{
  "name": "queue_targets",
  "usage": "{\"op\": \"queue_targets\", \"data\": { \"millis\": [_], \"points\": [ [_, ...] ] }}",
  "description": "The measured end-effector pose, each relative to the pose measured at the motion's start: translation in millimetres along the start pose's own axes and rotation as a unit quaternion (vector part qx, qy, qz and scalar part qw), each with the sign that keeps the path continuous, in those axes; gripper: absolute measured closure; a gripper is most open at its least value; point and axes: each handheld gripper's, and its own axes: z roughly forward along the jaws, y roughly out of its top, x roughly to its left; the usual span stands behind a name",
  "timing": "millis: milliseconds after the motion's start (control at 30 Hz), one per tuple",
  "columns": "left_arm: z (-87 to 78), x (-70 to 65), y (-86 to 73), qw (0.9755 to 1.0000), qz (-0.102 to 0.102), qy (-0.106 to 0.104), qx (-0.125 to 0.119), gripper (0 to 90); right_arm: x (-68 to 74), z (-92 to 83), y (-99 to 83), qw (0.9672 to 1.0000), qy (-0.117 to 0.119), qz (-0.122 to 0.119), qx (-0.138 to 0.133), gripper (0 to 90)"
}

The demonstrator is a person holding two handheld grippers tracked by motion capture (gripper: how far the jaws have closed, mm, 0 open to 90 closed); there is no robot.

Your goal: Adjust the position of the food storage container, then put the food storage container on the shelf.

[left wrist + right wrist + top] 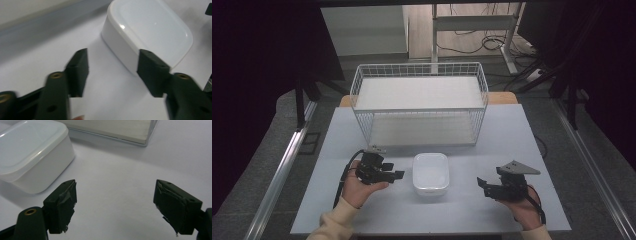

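White lidded container (430,173) sits on the pale table (362,210), near its front edge, between my two tongs and just in front of the white wire basket (419,102). Lid is on.

My left gripper (398,175) is held at the container's left side, tips pointing toward it, close but apart from it. In the left gripper view its jaws stand spread with nothing between them; the container (147,35) lies just beyond the tips, and the far jaw overlaps its near wall in that view. I cannot tell if it touches.

My right gripper (482,183) is off to the container's right, well apart from it. Jaws spread wide, empty, bare table between them; in the right gripper view the container (32,155) lies beyond the left jaw, the basket's base (120,130) farther off.
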Motion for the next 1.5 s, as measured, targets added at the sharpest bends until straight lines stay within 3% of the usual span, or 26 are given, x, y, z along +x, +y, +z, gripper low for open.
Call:
{"op": "queue_targets", "data": {
  "millis": [133,233,367,467,700,833,1033,1067,1100,1333,1467,1500],
  "points": [
    [-2.1,0.3,-3.2,0.9999,-0.008,0.003,-0.011,35.1,0.9,1.0,0.7,0.9999,0.010,0.006,0.006,19.2],
    [-3.2,0.7,-5.3,0.9997,-0.013,0.006,-0.018,33.6,-3.1,1.9,2.7,0.9994,0.008,0.031,0.011,17.0],
    [-8.0,2.3,-4.5,0.9993,-0.021,0.007,-0.029,30.8,-5.1,2.3,4.4,0.9990,0.013,0.041,0.013,17.0],
    [-9.5,2.7,-3.6,0.9991,-0.021,0.010,-0.034,30.8,-3.5,2.0,5.2,0.9991,0.017,0.038,0.012,18.3],
    [-11.9,2.0,-2.0,0.9985,-0.021,0.012,-0.049,30.8,4.7,2.5,13.8,0.9982,0.052,0.029,0.008,21.7],
    [-14.3,1.7,-0.4,0.9984,-0.024,0.014,-0.049,31.2,9.3,2.6,20.4,0.9983,0.048,0.033,-0.002,19.2],
    [-14.3,5.9,2.4,0.9978,-0.043,-0.005,-0.051,31.0,14.4,8.2,33.2,0.9963,0.076,0.040,0.001,23.5],
    [-13.9,6.2,3.0,0.9976,-0.045,-0.007,-0.052,31.1,15.1,9.4,35.1,0.9956,0.082,0.045,0.003,24.6],
    [-12.1,6.9,5.2,0.9972,-0.049,-0.016,-0.054,31.2,17.1,12.0,39.9,0.9927,0.103,0.063,0.007,26.5],
    [-6.4,6.4,13.5,0.9965,-0.055,-0.036,-0.052,31.6,25.8,24.9,58.2,0.9902,0.118,0.074,0.014,28.1],
    [-3.6,6.9,18.2,0.9951,-0.065,-0.042,-0.062,31.7,32.2,36.3,67.7,0.9887,0.129,0.073,0.019,28.3],
    [-0.1,7.2,20.5,0.9940,-0.073,-0.050,-0.064,32.1,34.1,43.2,70.5,0.9871,0.137,0.080,0.024,28.8]
  ]
}}
